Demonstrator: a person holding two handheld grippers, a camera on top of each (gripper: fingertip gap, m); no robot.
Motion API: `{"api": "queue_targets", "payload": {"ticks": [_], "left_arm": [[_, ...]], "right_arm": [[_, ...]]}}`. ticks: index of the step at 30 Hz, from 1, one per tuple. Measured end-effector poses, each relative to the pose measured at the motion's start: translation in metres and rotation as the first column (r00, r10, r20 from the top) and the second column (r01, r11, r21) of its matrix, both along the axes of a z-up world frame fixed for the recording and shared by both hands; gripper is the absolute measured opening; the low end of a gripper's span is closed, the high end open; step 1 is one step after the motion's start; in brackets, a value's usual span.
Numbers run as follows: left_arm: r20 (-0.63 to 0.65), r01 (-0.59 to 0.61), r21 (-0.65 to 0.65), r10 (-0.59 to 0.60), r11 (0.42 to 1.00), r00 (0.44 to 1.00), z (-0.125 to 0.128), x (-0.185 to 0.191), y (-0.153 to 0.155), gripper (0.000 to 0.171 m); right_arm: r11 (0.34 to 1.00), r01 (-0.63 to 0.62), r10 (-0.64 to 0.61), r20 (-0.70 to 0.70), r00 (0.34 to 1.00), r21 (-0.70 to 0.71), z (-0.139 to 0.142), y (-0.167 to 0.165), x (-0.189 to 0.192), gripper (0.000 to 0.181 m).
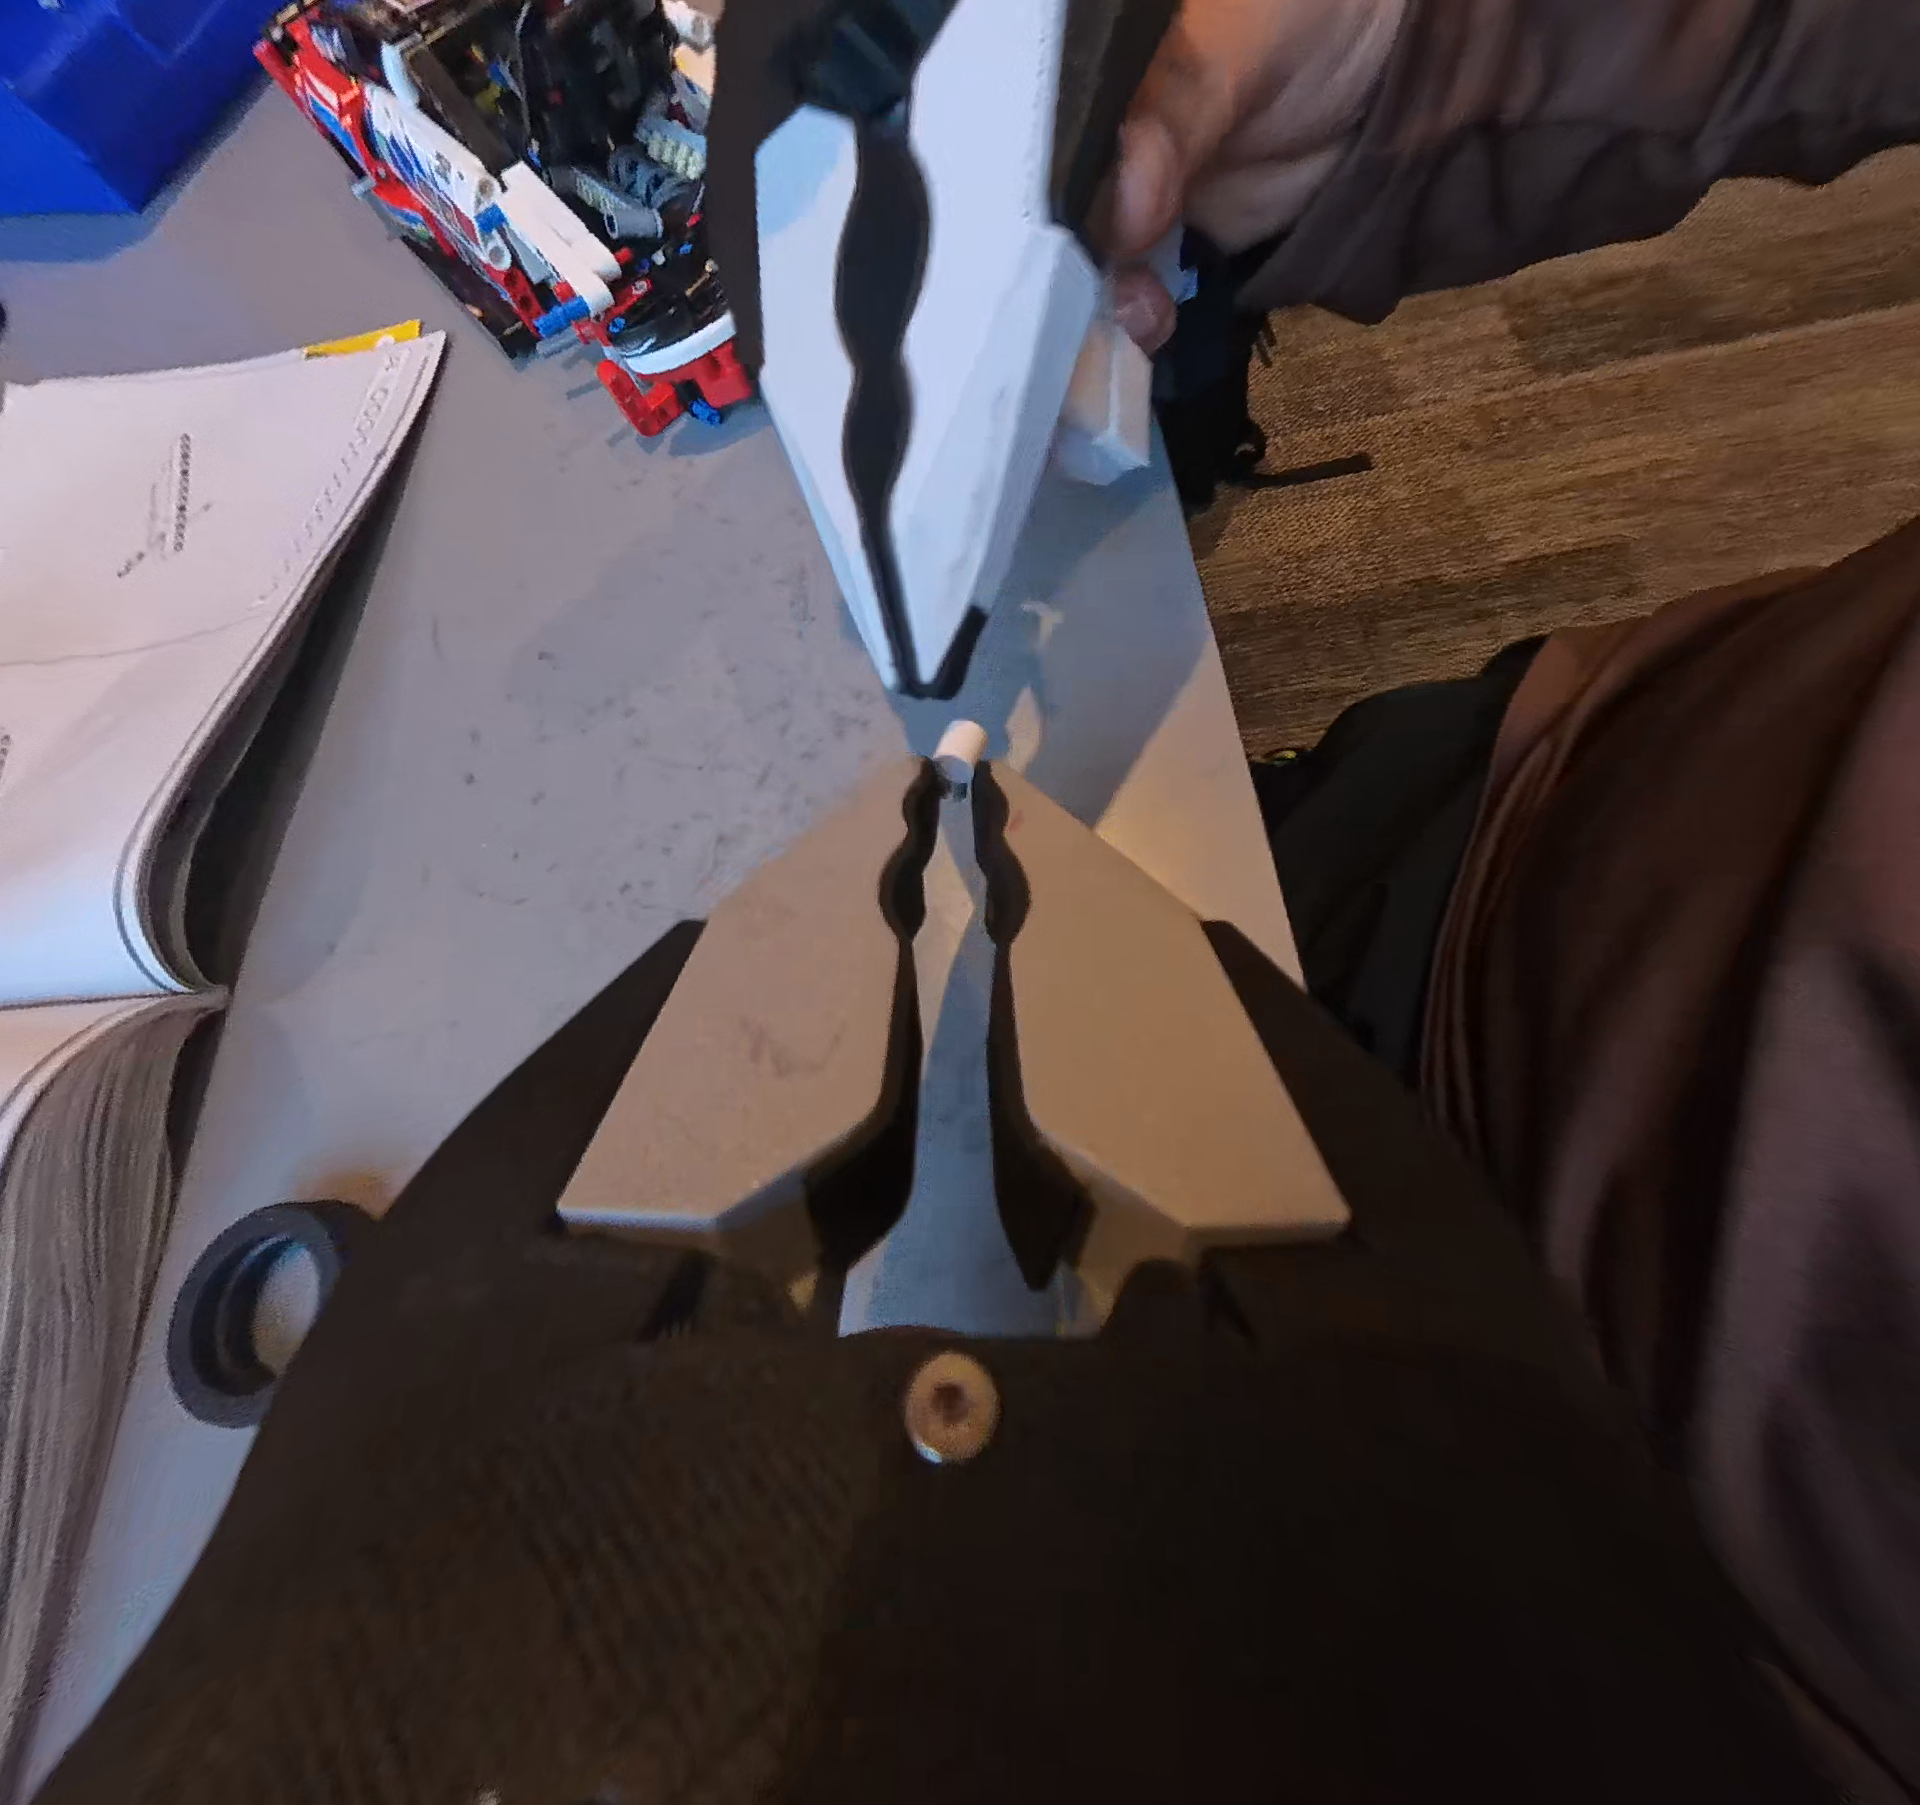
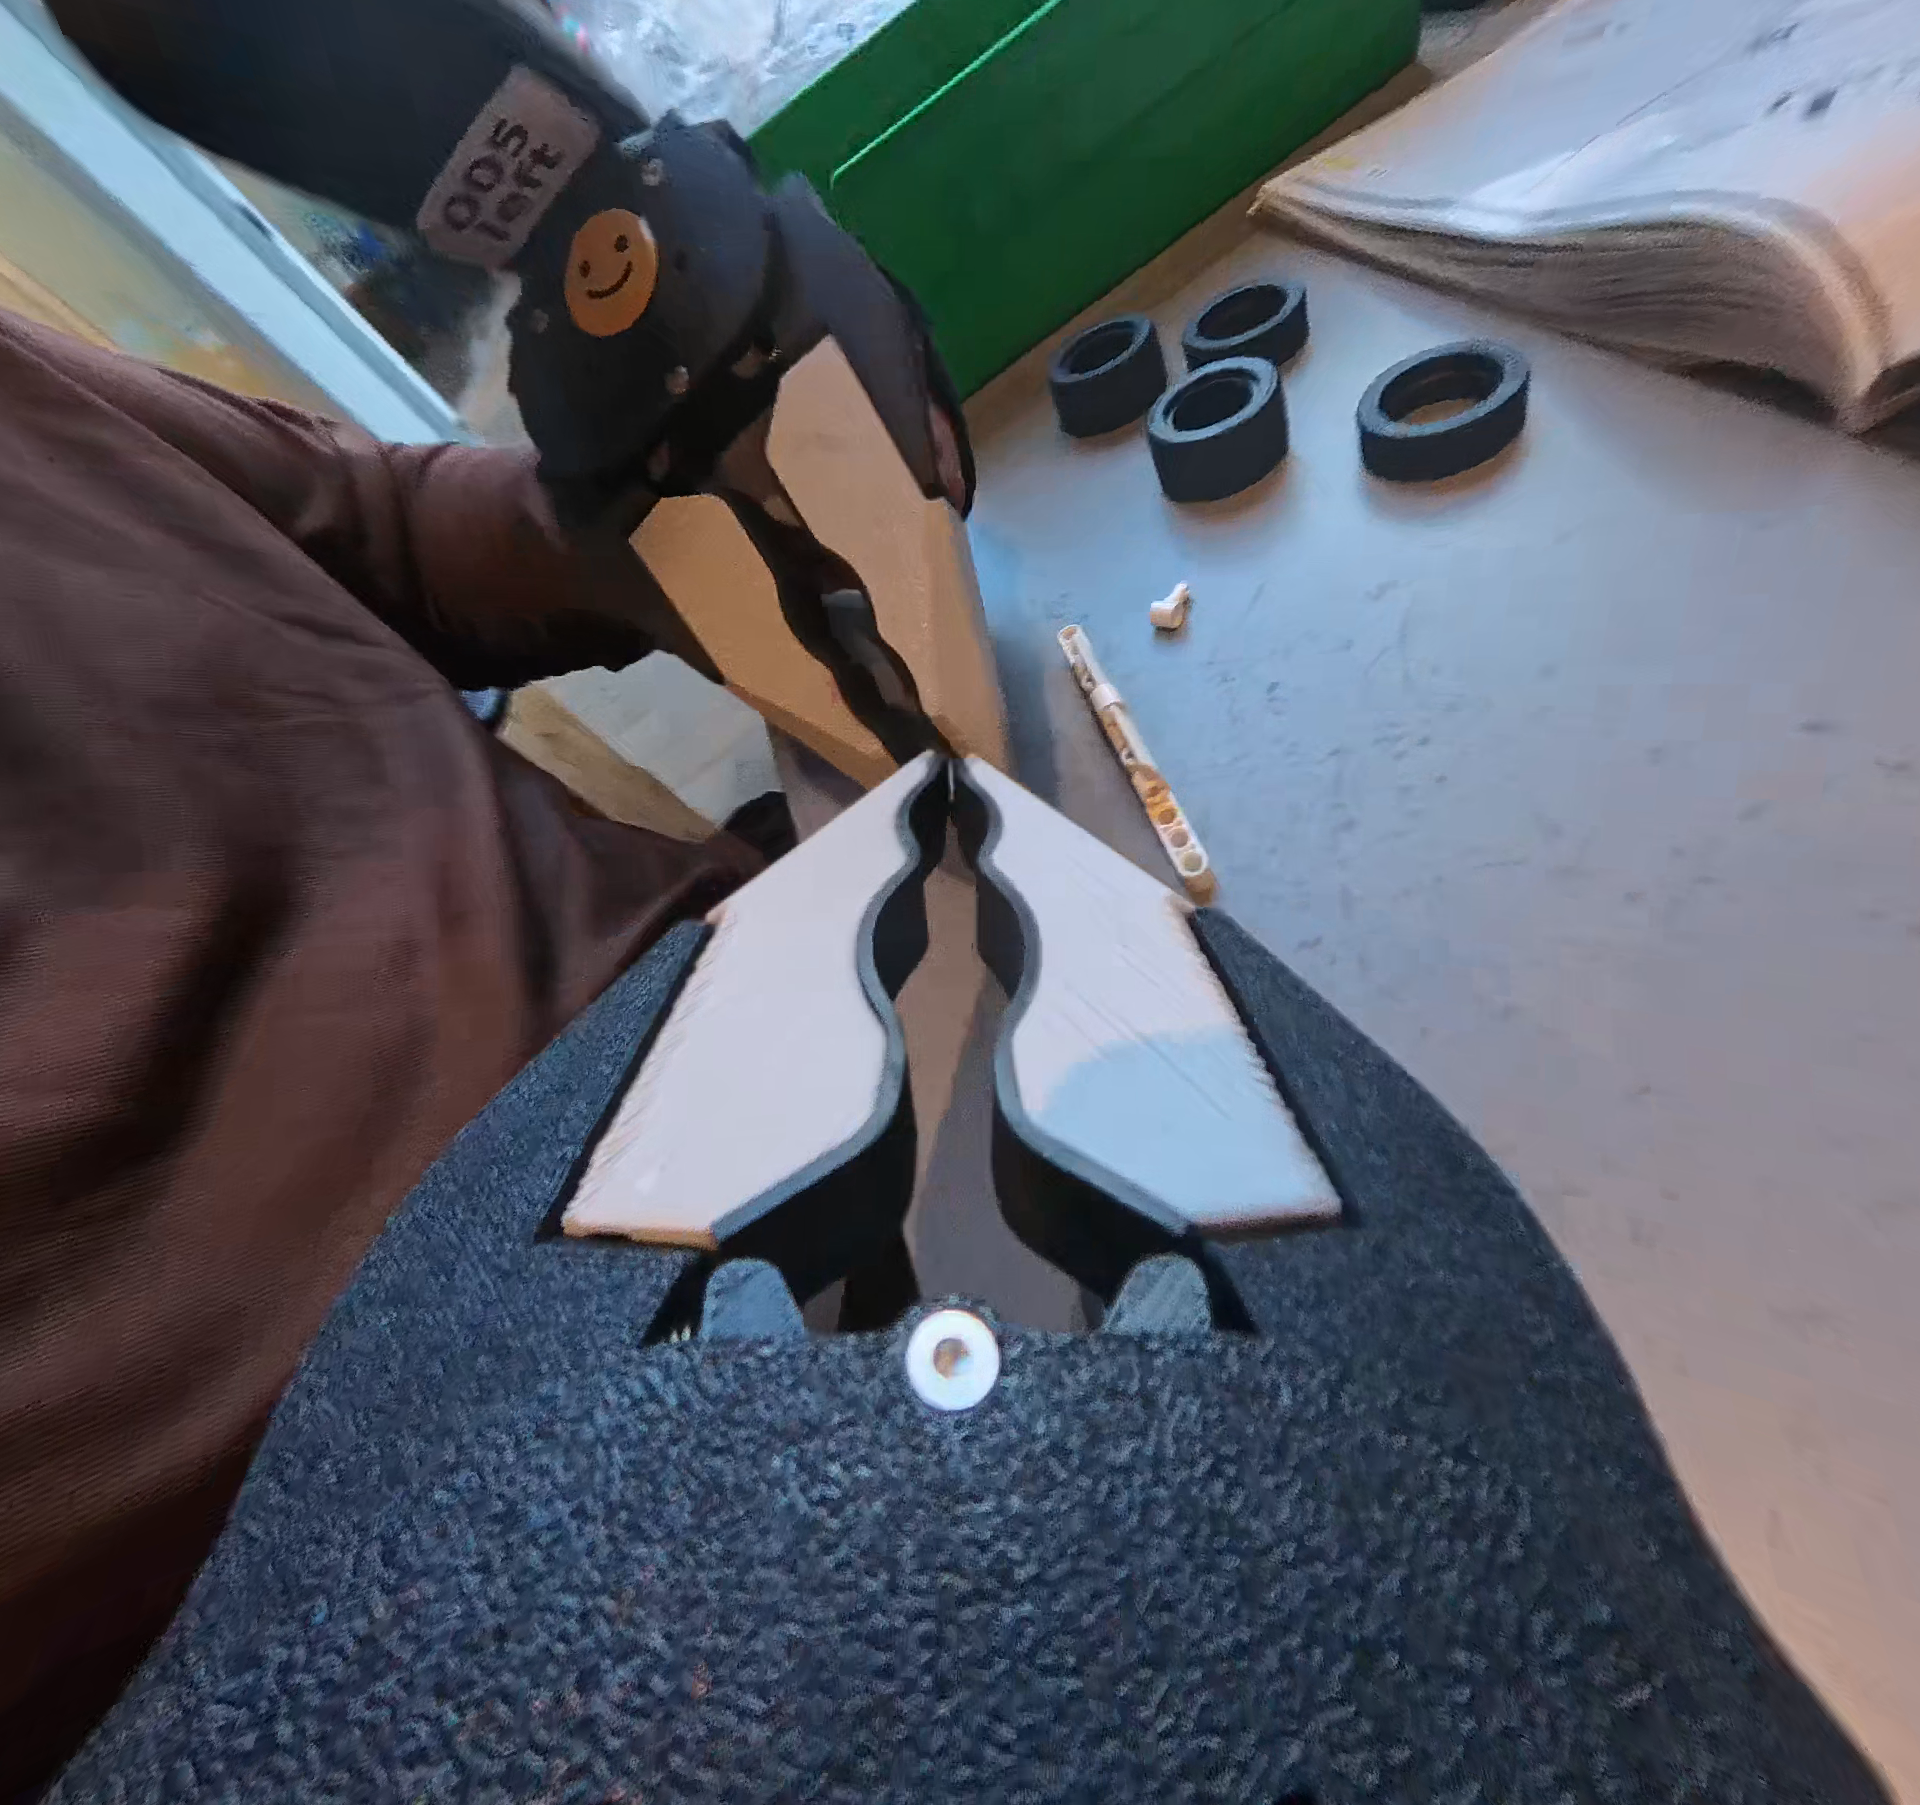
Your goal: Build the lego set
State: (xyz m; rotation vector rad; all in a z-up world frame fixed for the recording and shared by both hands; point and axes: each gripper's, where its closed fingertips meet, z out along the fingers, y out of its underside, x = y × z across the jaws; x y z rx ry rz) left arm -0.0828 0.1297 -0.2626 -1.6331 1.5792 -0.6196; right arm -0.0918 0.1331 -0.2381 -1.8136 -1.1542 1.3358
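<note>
The left gripper (image 1: pixel 954 787) has its fingers nearly together, pinching a tiny pale peg (image 1: pixel 958 747) that pokes out past the tips. The right gripper (image 2: pixel 948 776) points tip to tip at it, fingers closed; whether it holds anything, I cannot tell. Beyond the right fingers lie a slim white beam (image 2: pixel 1138 766), a small white connector (image 2: pixel 1170 605) and 4 black tyres (image 2: pixel 1221 425). The peg looks light, stiff and easily dropped; grip its middle squarely.

Soft, dim daylight fills the room, cool blue on the grey table (image 2: pixel 1558 924) with warmer orange patches. Shadows are faint, and there is no glare. Wide-angle bending warps the edges; the brown sleeve (image 2: pixel 208 716) smears into blur.
</note>
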Motion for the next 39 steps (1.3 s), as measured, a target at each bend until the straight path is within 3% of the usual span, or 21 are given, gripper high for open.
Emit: {"api": "queue_targets", "payload": {"ticks": [3,7,22,27,32,39], "left_arm": [[-0.005,-0.039,-0.078,0.039,0.996,0.999,-0.002,-0.001,0.003,0.003],[-0.043,-0.084,-0.147,0.078,0.986,0.996,-0.006,-0.002,0.004,0.004],[-0.048,-0.104,-0.106,0.099,0.989,0.994,-0.004,-0.004,0.003,0.003],[-0.044,-0.096,-0.241,0.088,0.966,0.995,-0.008,-0.005,-0.005,0.003],[-0.057,-0.052,-0.283,0.037,0.958,0.998,-0.006,-0.005,-0.016,0.003],[0.038,-0.043,-0.243,0.053,0.969,0.998,0.006,-0.001,-0.012,0.008]], "right_arm": [[0.983,-0.002,-0.011,0.069,0.998,0.183,0.0,-0.002,0.001,0.01],[0.908,-0.021,-0.068,0.195,0.978,0.419,-0.008,0.002,-0.001,0.013],[0.966,-0.001,-0.037,0.141,0.989,0.26,-0.013,-0.001,-0.005,0.006],[0.94,-0.036,-0.021,0.162,0.986,0.339,-0.014,-0.006,-0.006,0.007],[0.892,-0.116,0.042,0.177,0.983,0.437,-0.013,-0.016,-0.009,0.007],[0.967,-0.042,0.035,0.031,0.999,0.252,0.0,-0.011,-0.007,0.006]]}}
